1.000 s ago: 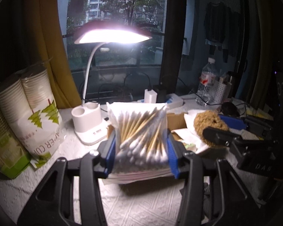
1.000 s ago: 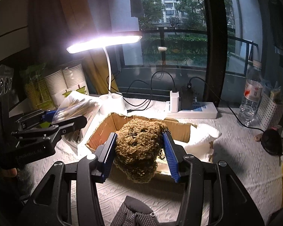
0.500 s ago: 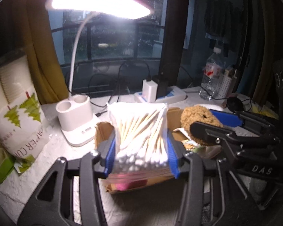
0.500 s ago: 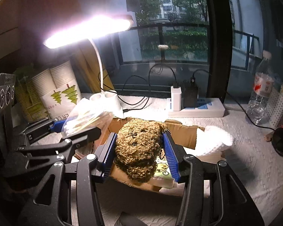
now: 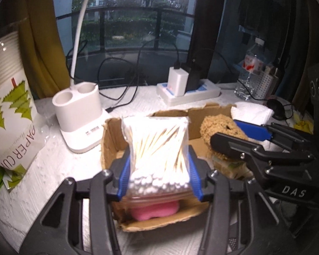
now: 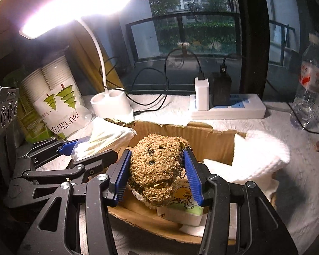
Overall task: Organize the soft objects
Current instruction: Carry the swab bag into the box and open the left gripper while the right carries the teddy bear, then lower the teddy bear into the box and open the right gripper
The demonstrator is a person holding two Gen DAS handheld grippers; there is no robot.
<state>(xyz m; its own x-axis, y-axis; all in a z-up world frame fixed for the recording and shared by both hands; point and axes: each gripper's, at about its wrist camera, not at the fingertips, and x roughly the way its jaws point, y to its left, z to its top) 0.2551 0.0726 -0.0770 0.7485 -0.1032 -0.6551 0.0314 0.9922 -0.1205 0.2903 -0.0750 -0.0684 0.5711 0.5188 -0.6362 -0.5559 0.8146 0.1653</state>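
- My left gripper has its blue ribbed pads pressed against both sides of a clear plastic bag of wooden-stick cotton swabs, which stands upright between them, cotton tips bunched at the bottom.
- That bag hangs over the near left part of the torn brown cardboard box on the white textured tablecloth.
- Only my left camera shows the soft pink pad lying on the box floor directly under the bag.
- My right gripper is clamped on a curly brown plush bear head, its dark stitched face turned up toward the lens, a small bead chain dangling by the right pad.
- The plush is held above the box's floor, over a pale packet with a yellow cartoon print.
- Only my right camera shows that packet clearly, plus the lit head of the white gooseneck desk lamp; the left view cuts the lamp off above its neck.
- Both views show a folded white towel draped over the box's right wall.
- Each camera catches the other gripper: the right one sits to the right in the left view, the left one to the left in the right view, side by side and apart.
- Both grippers tilt downward toward the box.
- A sleeve of white paper cups with green tree print stands at far left, a white power strip with plugged chargers behind the box.
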